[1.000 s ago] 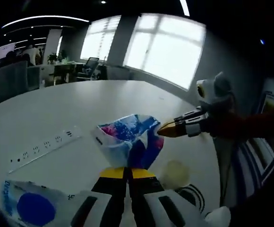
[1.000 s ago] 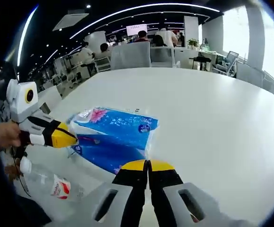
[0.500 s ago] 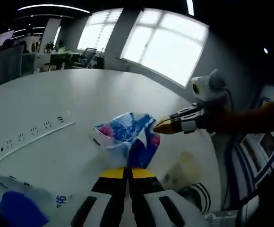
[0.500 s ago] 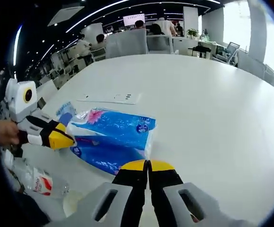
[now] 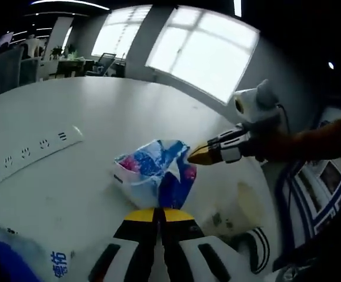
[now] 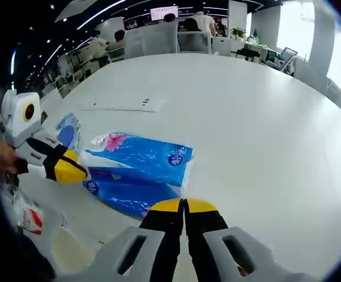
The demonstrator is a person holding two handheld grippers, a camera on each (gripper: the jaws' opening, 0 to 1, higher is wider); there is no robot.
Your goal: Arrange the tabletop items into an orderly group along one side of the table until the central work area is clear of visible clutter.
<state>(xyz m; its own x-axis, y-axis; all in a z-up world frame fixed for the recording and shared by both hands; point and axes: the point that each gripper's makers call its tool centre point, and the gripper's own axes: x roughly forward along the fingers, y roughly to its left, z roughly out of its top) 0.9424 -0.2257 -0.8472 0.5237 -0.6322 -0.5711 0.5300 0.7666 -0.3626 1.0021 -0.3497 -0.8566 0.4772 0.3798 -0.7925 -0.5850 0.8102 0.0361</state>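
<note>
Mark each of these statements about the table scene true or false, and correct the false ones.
1. The blue tissue pack lies on the white table. True.
2. The right tool has its jaws spread wide. False: its yellow-tipped jaws are shut together.
3. The left tool has its tip at the end of the tissue pack. True.
4. A white power strip lies flat on the table. True.
5. The tissue pack is red and green. False: it is mostly blue and white with a pink patch.
6. The left tool's jaws stand wide open in the left gripper view. False: they are shut together.
</note>
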